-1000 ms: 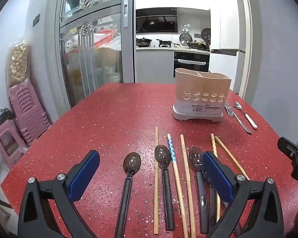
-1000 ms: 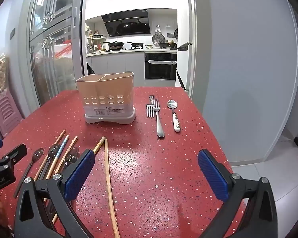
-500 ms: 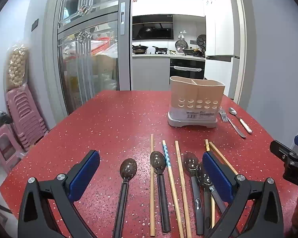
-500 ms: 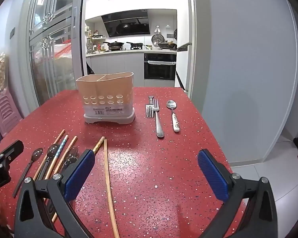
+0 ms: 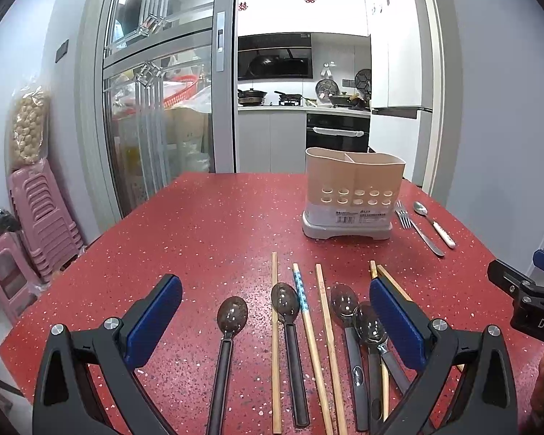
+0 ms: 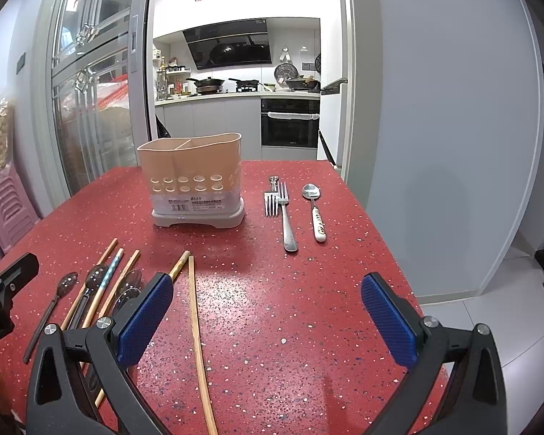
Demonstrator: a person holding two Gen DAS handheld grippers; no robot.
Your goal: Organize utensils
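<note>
- Red speckled bench (image 5: pixel 206 232).
- Beige utensil holder (image 5: pixel 351 195) stands upright toward the far side.
- Forks (image 6: pixel 281 203) and a white-handled spoon (image 6: pixel 314 210) lie beside it.
- Dark spoons (image 5: pixel 290 326) and wooden chopsticks (image 5: pixel 326 326) lie near the front edge.

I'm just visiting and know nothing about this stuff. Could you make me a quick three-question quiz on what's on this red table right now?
1. True or false: the utensil holder already has chopsticks standing in it.
2. What lies right of the holder? A) forks and a white-handled spoon B) knives C) cups
3. Is the left gripper or the right gripper holding anything?

Key: 1 false, it looks empty. 2 A. 3 Neither; both are open.
</note>
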